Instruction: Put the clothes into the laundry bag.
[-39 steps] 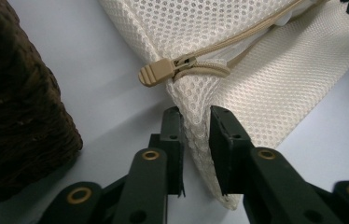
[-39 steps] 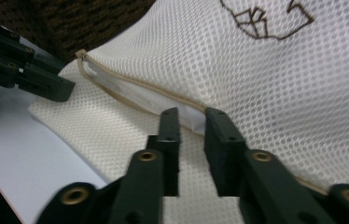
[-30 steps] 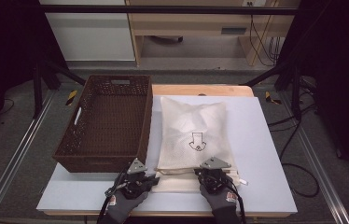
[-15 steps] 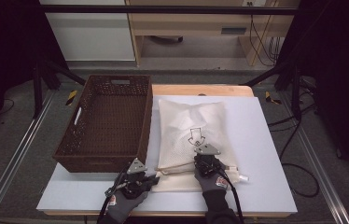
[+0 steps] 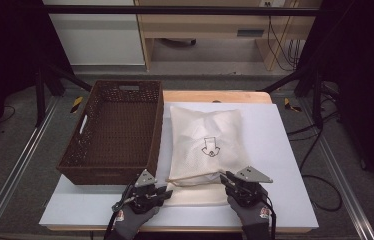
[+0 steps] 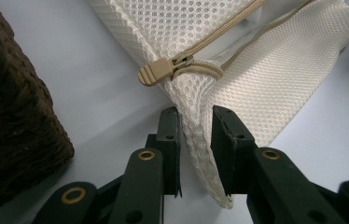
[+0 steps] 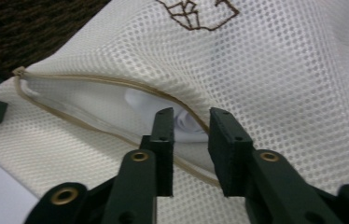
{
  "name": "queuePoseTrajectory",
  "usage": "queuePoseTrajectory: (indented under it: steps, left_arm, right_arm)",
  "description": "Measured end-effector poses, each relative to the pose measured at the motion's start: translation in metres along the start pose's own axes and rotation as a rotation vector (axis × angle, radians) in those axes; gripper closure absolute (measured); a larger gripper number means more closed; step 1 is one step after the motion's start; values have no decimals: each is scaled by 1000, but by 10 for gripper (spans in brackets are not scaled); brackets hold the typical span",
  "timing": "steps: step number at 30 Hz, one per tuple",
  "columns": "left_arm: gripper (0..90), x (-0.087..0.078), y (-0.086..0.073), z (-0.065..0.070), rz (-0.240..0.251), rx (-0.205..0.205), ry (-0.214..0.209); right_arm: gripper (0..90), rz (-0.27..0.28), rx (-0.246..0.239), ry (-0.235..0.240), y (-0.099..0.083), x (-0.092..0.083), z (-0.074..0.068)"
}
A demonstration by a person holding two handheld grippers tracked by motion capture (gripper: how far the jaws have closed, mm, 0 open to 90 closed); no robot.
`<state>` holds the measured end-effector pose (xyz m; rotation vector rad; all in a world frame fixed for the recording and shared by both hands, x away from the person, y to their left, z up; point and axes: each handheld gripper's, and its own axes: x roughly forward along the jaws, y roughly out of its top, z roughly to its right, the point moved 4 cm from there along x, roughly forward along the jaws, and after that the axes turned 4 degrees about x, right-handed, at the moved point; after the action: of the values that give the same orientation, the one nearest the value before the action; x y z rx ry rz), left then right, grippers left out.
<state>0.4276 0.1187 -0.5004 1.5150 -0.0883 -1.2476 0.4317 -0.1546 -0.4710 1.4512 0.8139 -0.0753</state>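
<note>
**Right claw back at the bag's mouth, both jaws loosening**

Since the earlier frames the right gripper has gone up onto the mesh bag and come back to its near right corner, and the zipper mouth now gapes. Both claws have just been opening. The left gripper stays at the near left corner.

In the left gripper view the jaws stand a little apart with a fold of the bag's corner between them, just below the zipper pull; the mesh looks touched on both sides, but I cannot tell whether the pads bite. In the right gripper view the jaws are spread, their tips at the open slit, nothing pinched; white contents show just beyond them.

Risks, as I judge them: if the left claw lets go, the limp corner drops and the mouth sags shut before the right claw can reach in. A jaw tip may snag the mesh or the zipper tape and drag the whole bag across the white board. The bag lies flat beside the wicker basket, close to its wall.
</note>
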Motion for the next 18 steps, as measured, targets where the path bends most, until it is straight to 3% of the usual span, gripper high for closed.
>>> queuePoseTrajectory:
  steps: [3,7,9,11,12,18]
  left_arm:
    - [718,0,0,1,1,0,0]
    - [723,0,0,1,1,-1,-1]
    - [725,0,0,1,3,-2,-2]
    - [727,0,0,1,4,-1,-4]
    - [729,-1,1,1,4,0,-6]
    - [735,-1,0,3,0,-4,-9]
  right_arm:
    - [597,-31,-35,-18,-2,11,0]
    - [567,-33,-73,-65,0,26,-4]
    - [636,-27,-78,-84,3,29,-4]
    - [818,-25,-77,-88,4,29,-2]
    - [882,-19,-75,-60,5,24,-3]
    - [889,-44,-84,2,0,10,-6]
